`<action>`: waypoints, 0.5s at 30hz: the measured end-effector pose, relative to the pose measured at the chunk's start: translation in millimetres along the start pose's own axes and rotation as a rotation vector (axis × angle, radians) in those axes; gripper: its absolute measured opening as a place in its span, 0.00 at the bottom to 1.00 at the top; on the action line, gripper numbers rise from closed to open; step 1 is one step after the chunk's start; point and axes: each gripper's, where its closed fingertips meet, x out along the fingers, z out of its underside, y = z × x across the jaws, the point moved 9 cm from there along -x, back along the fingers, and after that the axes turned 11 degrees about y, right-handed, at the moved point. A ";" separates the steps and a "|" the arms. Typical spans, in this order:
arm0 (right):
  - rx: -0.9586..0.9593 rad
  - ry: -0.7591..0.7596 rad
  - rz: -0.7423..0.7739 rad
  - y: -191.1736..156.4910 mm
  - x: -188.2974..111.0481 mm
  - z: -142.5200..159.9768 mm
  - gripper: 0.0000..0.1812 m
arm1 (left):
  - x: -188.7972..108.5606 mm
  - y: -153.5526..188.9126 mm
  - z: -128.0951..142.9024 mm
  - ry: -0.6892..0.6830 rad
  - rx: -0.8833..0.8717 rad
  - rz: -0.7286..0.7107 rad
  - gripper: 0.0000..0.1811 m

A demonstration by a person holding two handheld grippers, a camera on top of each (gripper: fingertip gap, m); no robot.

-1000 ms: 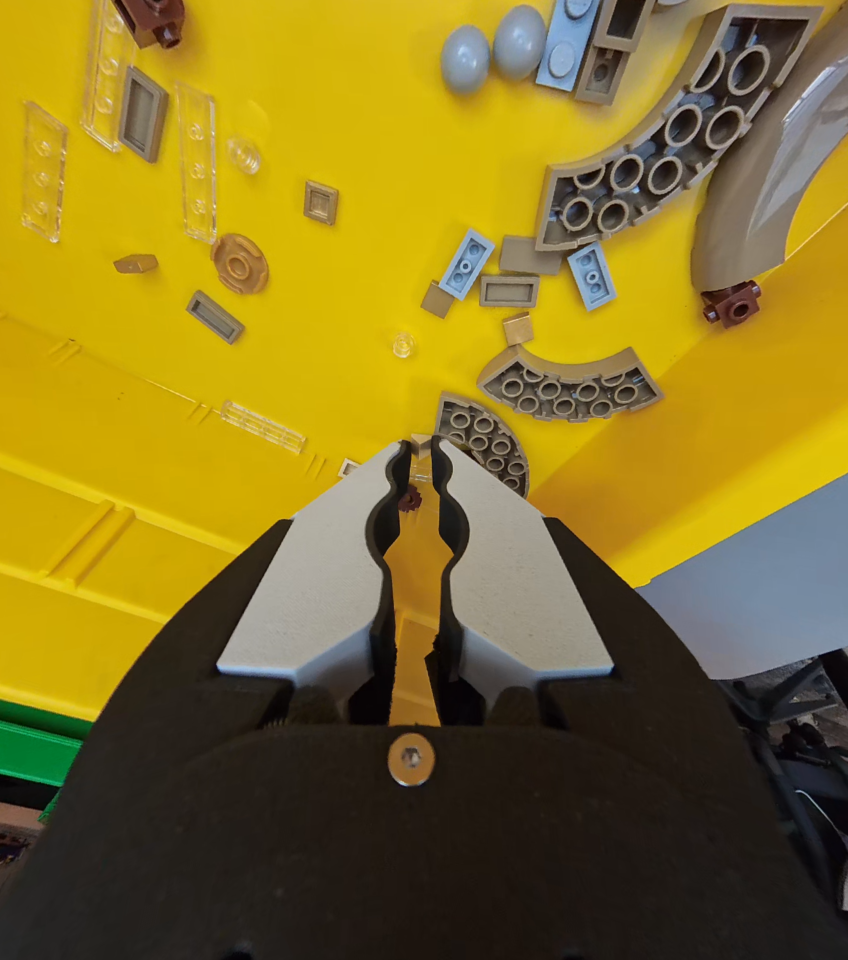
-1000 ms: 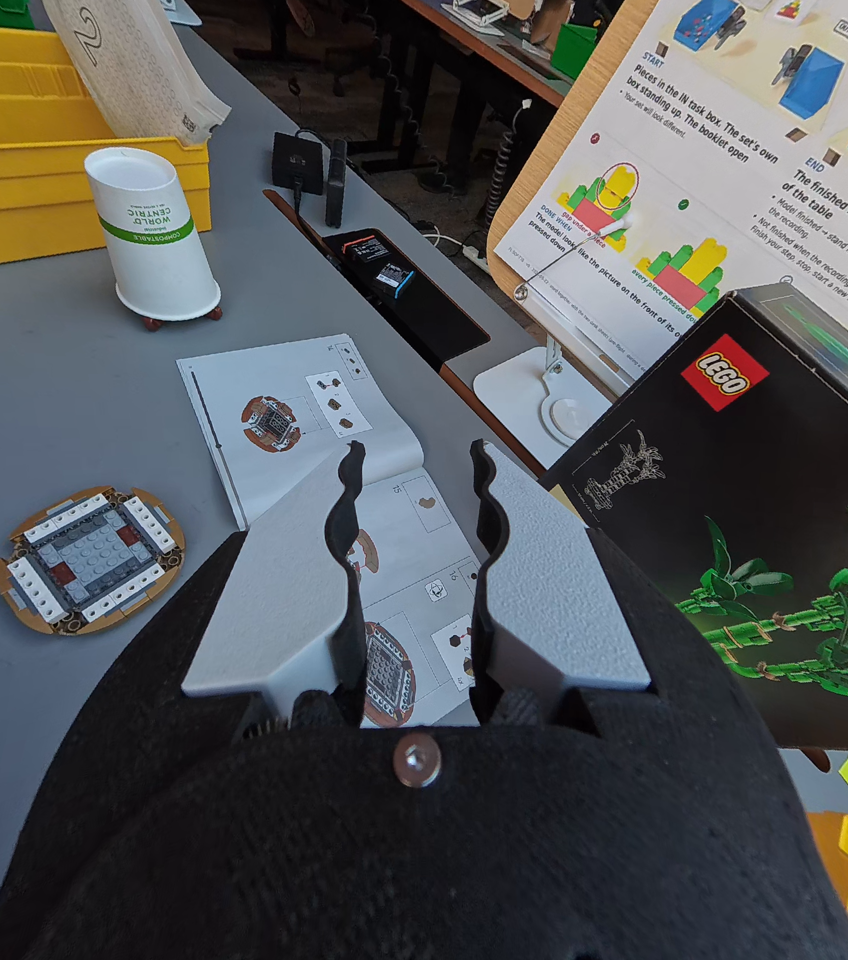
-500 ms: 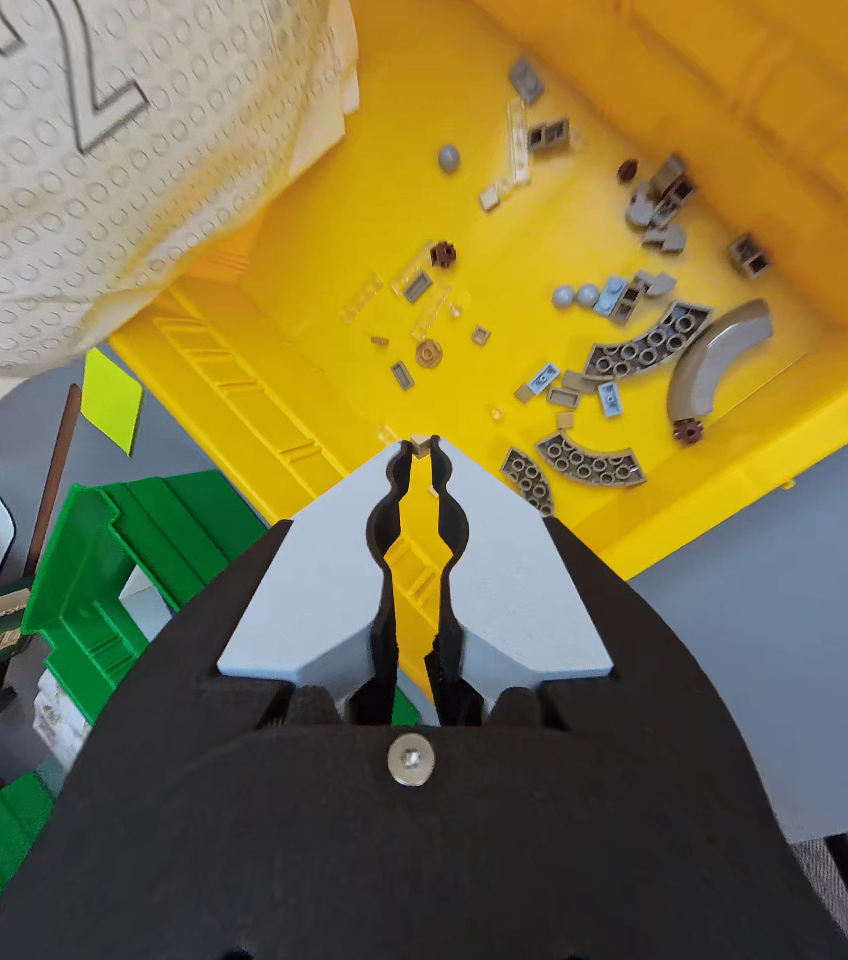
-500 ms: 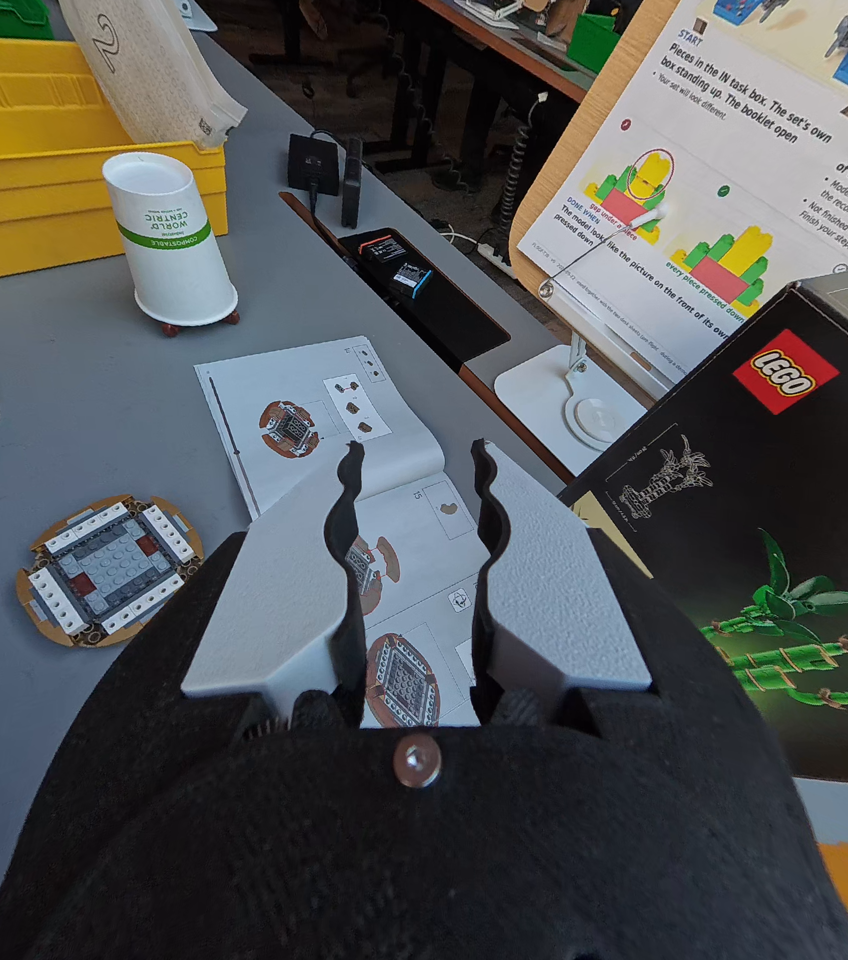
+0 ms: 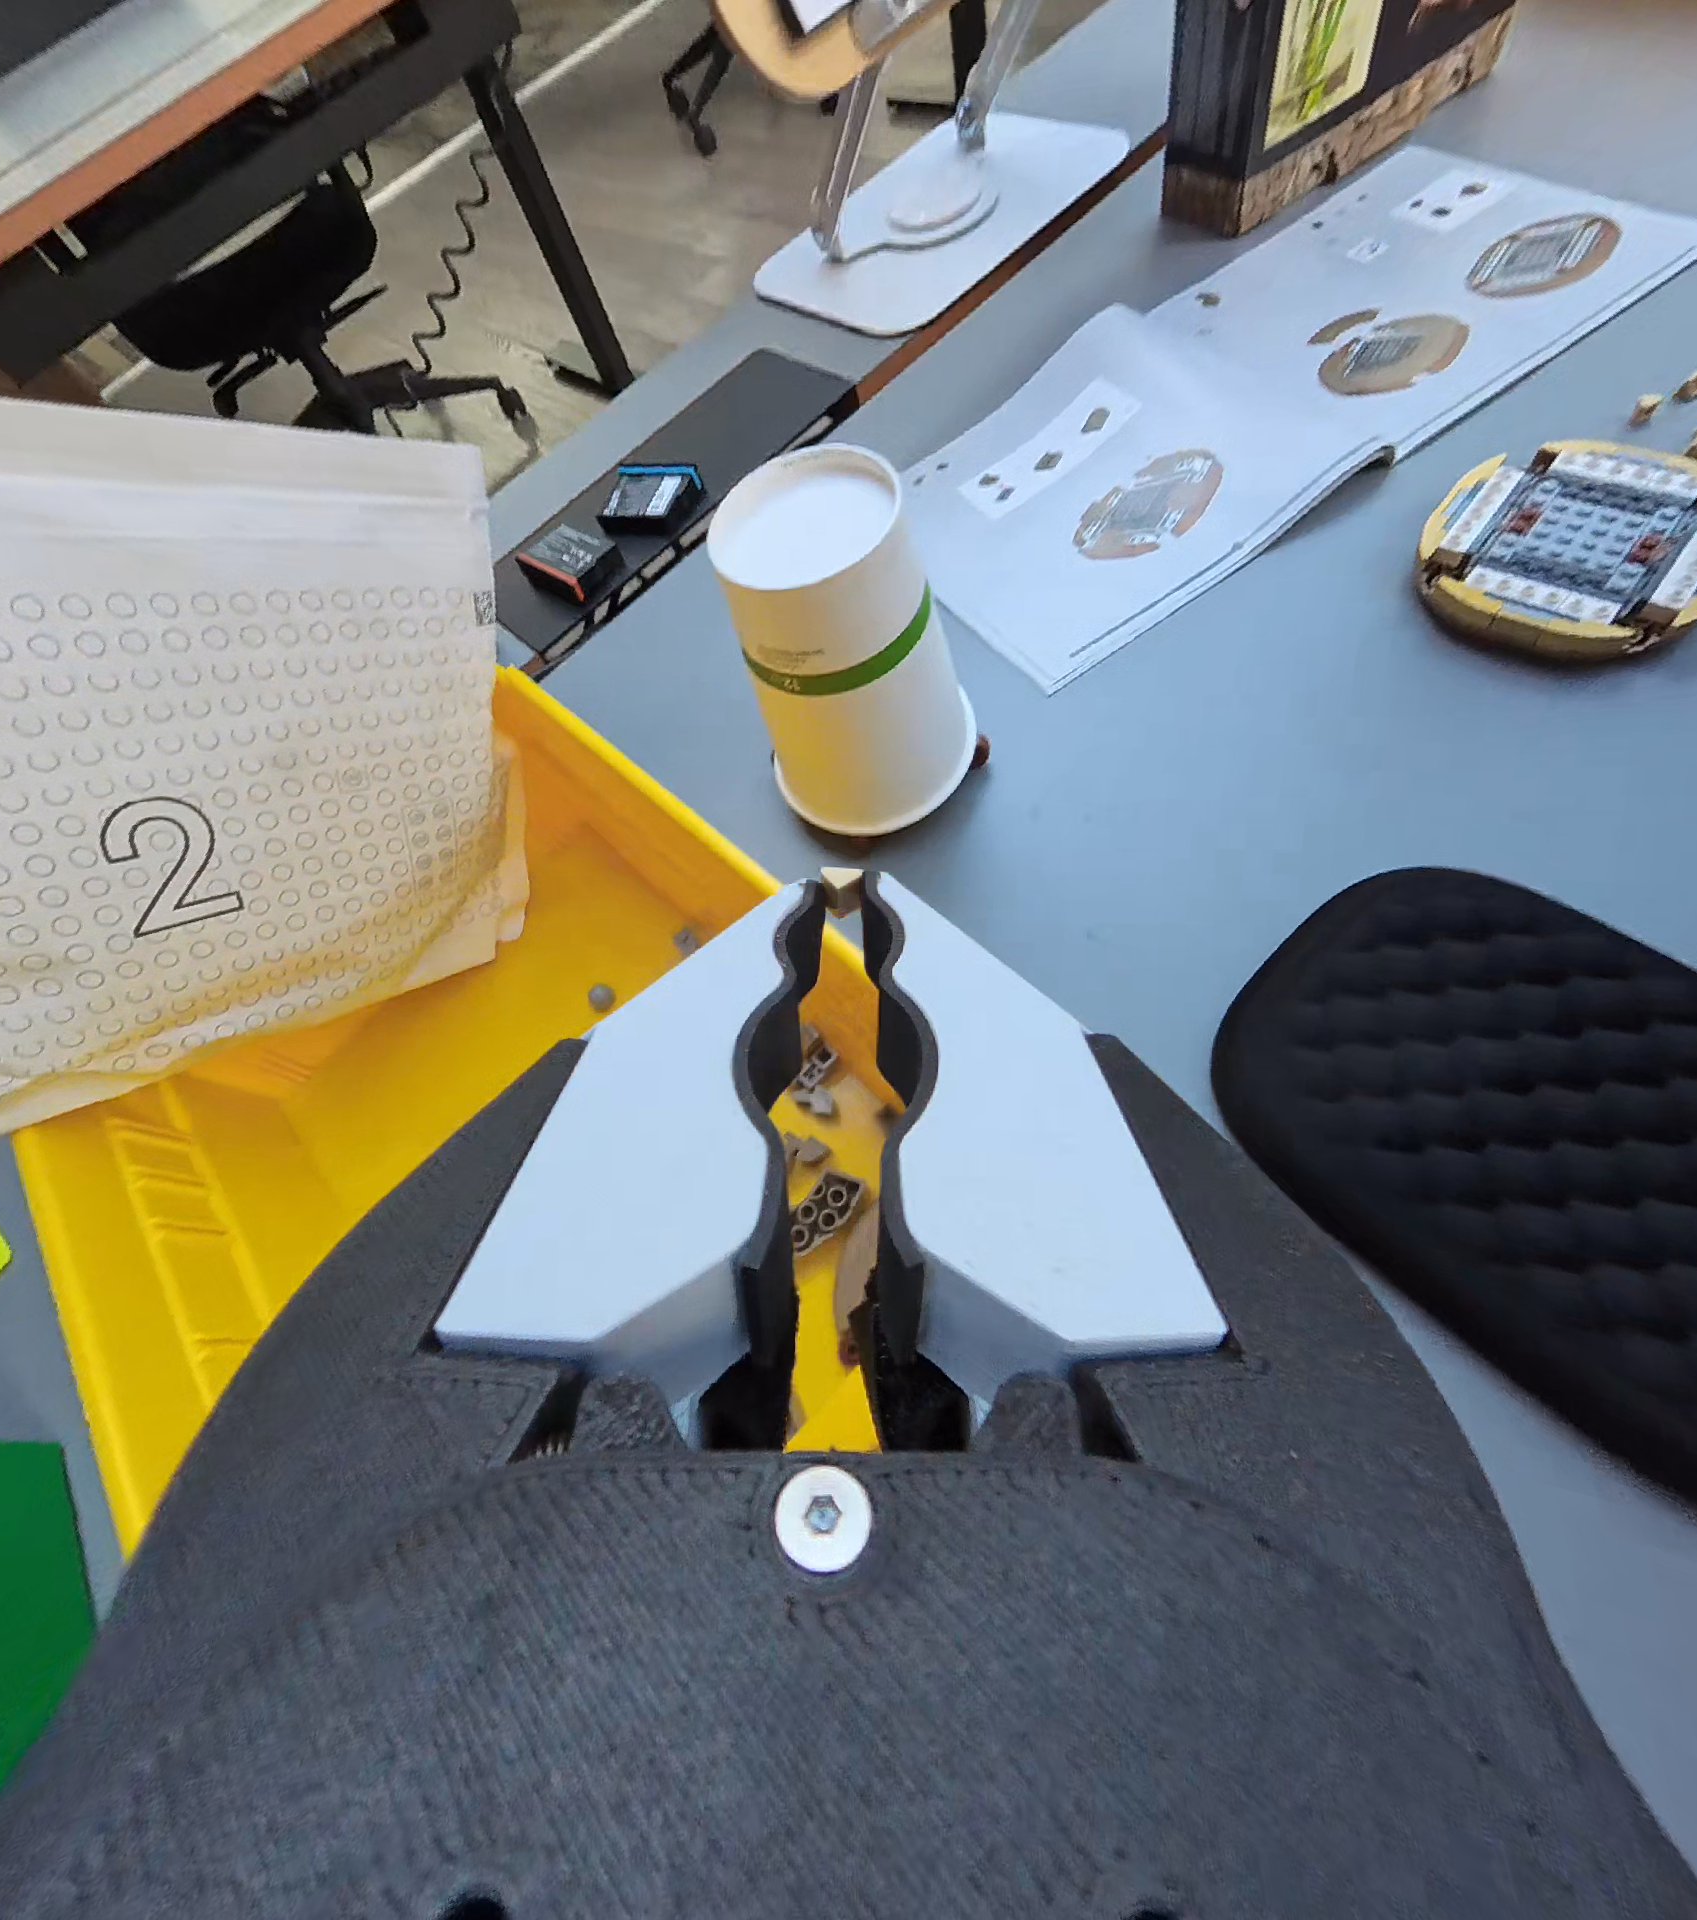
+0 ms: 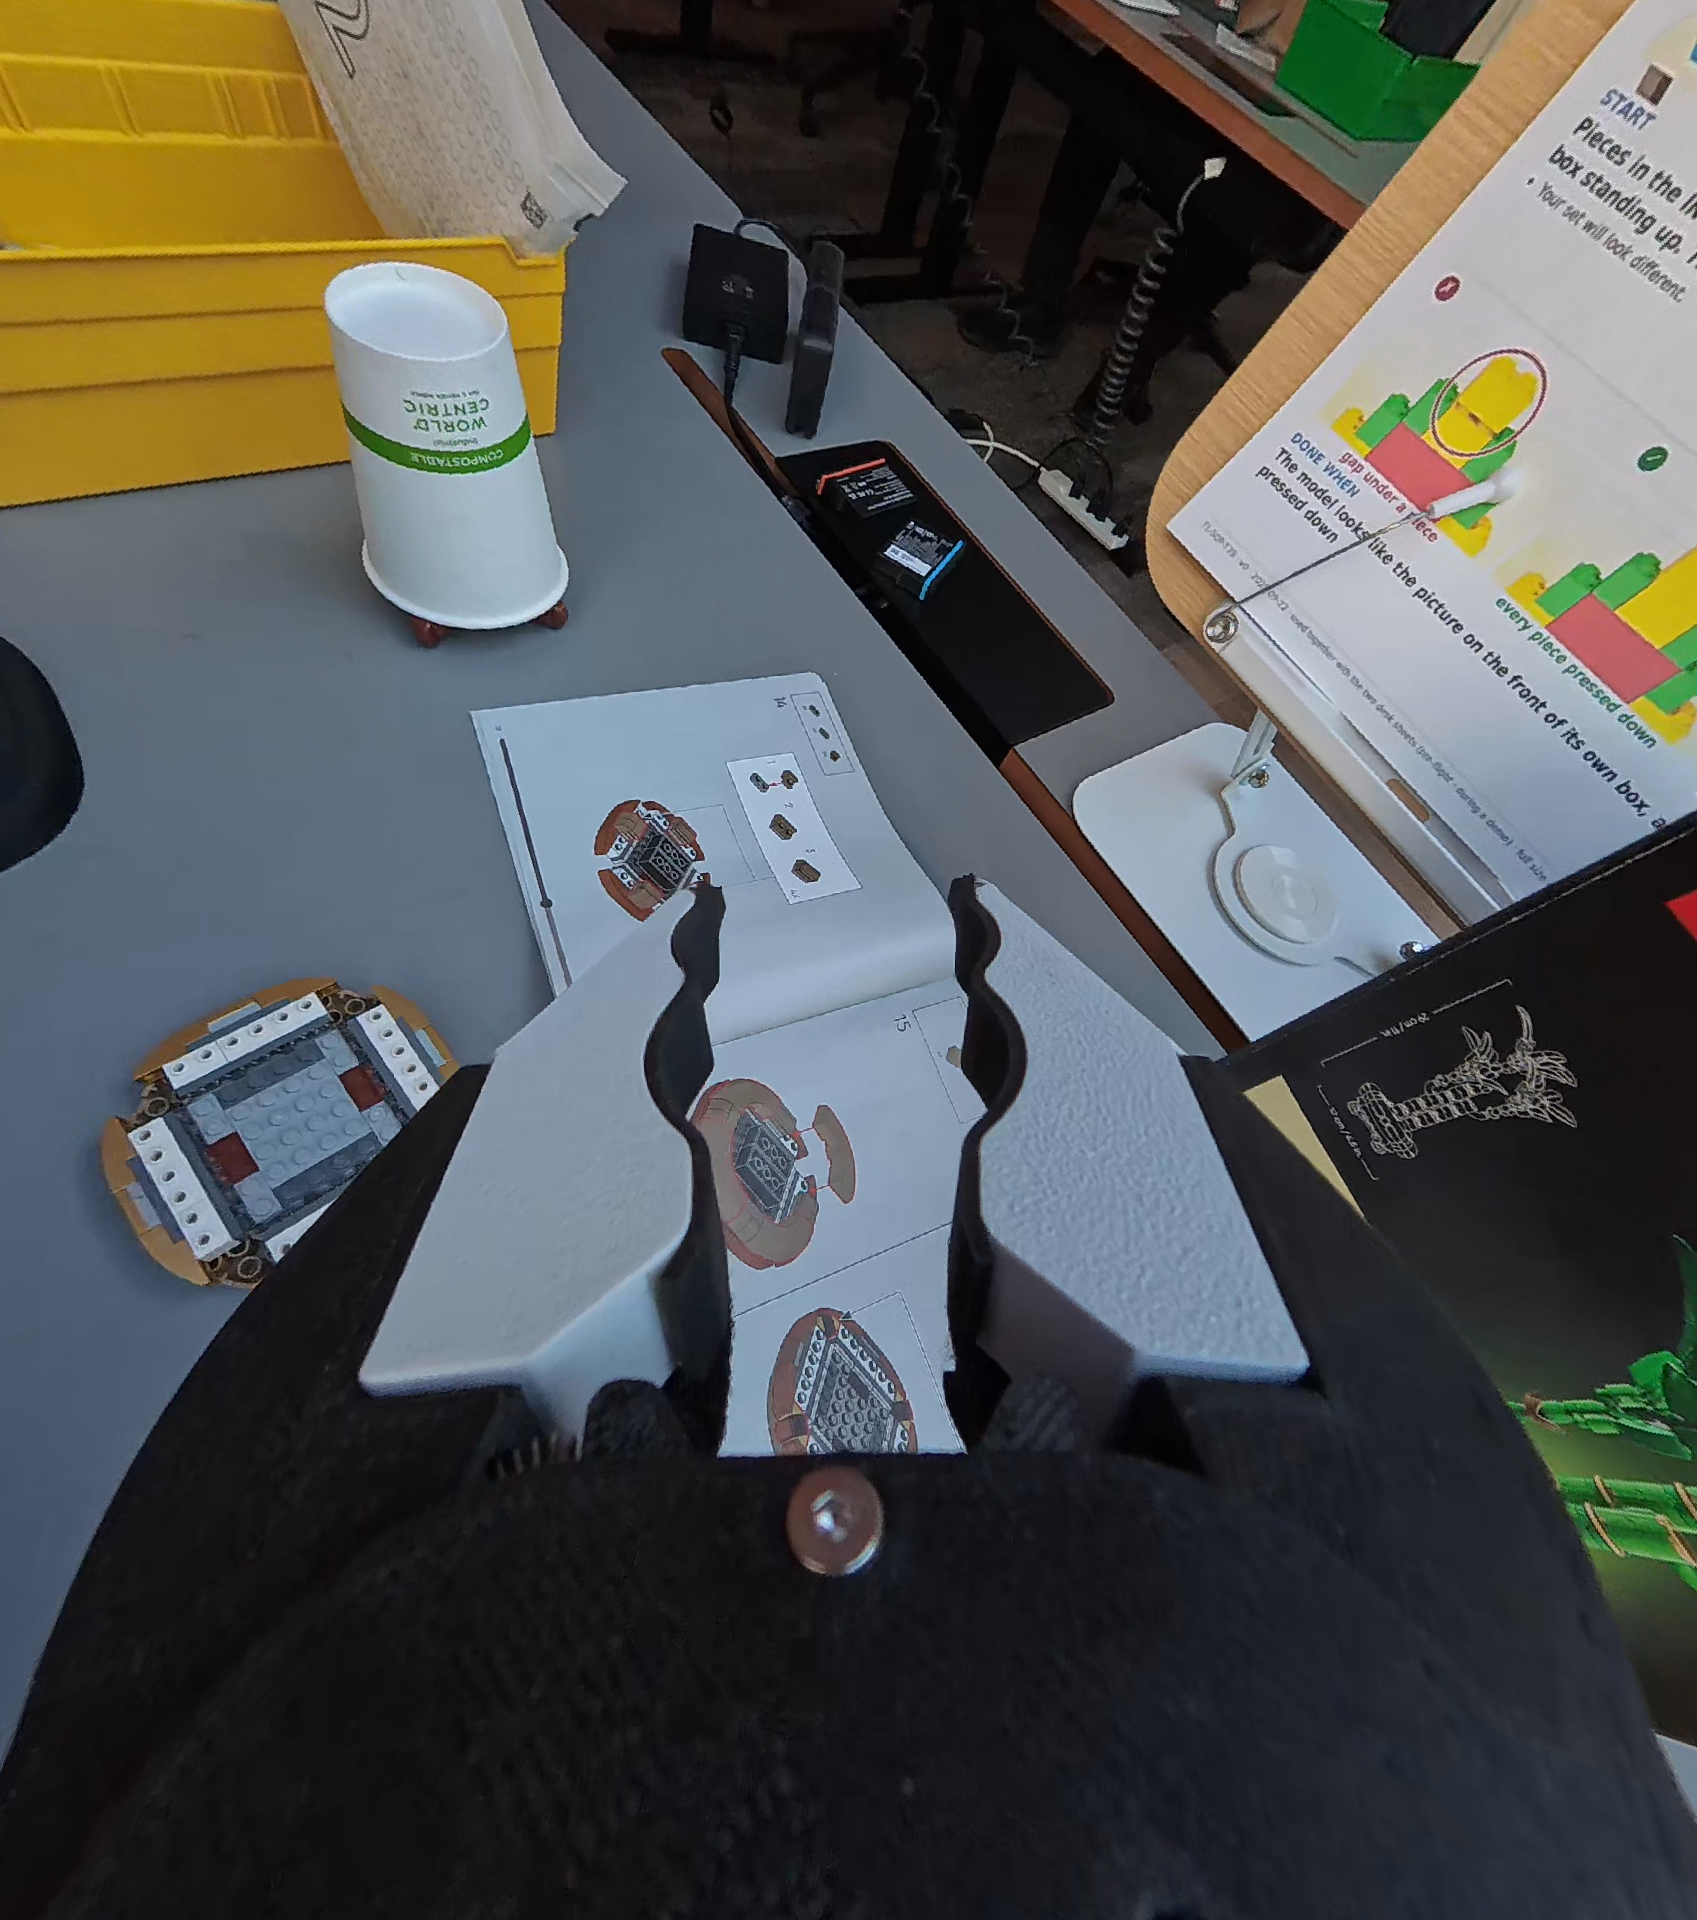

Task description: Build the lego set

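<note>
Above the yellow bin (image 5: 231, 1195), the left claw (image 5: 842, 896) pinches a tiny tan brick (image 5: 841, 890) by its tips; light, stiff, easily dropped. The right claw (image 6: 831, 902) gapes empty.

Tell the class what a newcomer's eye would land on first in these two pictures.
Probably the left gripper, pinching a tiny tan piece at its fingertips above the yellow bin. Next, the round part-built base on the grey table beside the open instruction booklet. The right gripper hangs open and empty over that booklet.

Glossy plastic yellow bin (image 5: 200, 1195), paper cup (image 5: 839, 634)
</note>
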 end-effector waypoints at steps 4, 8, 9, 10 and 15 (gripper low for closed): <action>-0.016 0.009 -0.009 -8.1 -5.7 -1.2 0.26 | 4.6 20.6 -9.0 0.148 -0.020 0.064 0.03; -0.021 0.013 -0.012 -17.2 -17.0 3.1 0.26 | 13.3 42.2 -30.1 0.247 -0.036 0.131 0.03; -0.024 0.012 -0.011 -19.5 -21.2 5.4 0.26 | 16.3 50.0 -37.1 0.263 -0.036 0.166 0.03; -0.025 0.011 -0.010 -21.6 -25.9 8.0 0.26 | 20.4 58.7 -44.1 0.274 -0.036 0.203 0.03; 0.008 0.023 0.030 -25.1 -57.2 29.6 0.26 | 59.7 121.3 -75.7 0.309 -0.069 0.408 0.03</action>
